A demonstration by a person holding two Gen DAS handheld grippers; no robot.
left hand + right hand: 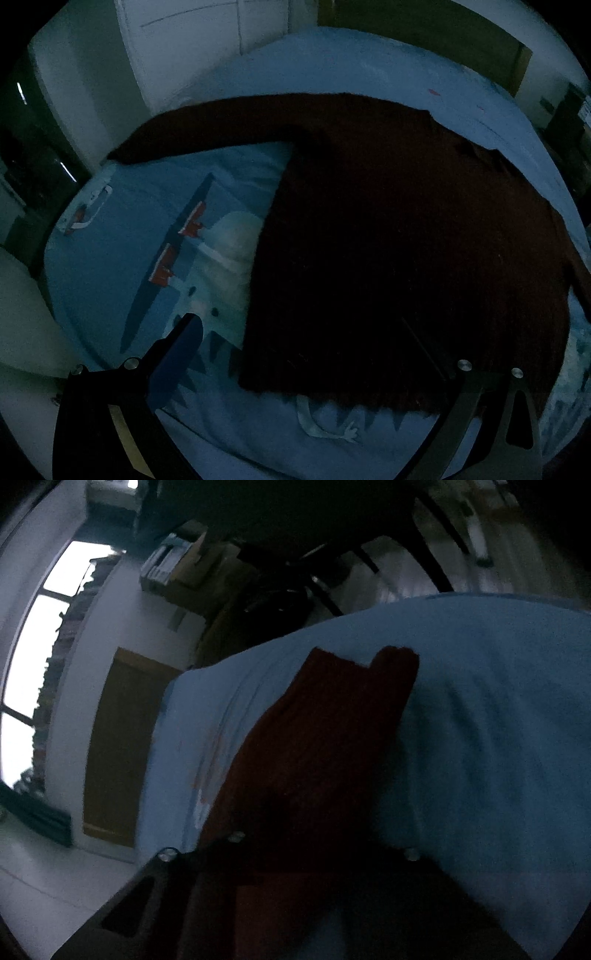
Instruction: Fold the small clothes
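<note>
1. Dim light here, and a dark red garment lies spread flat across a blue printed bedsheet on the bed, one sleeve stretched out to the far left.
2. The left gripper hangs above the garment's near hem, its fingers spread wide, one over the sheet and the other over the cloth, gripping nothing.
3. Over in the right wrist view, the right gripper sits low against the red fabric, its fingers drawn together; the picture is too dark to tell whether cloth is pinched between them.
4. A window glows at the left.
</note>
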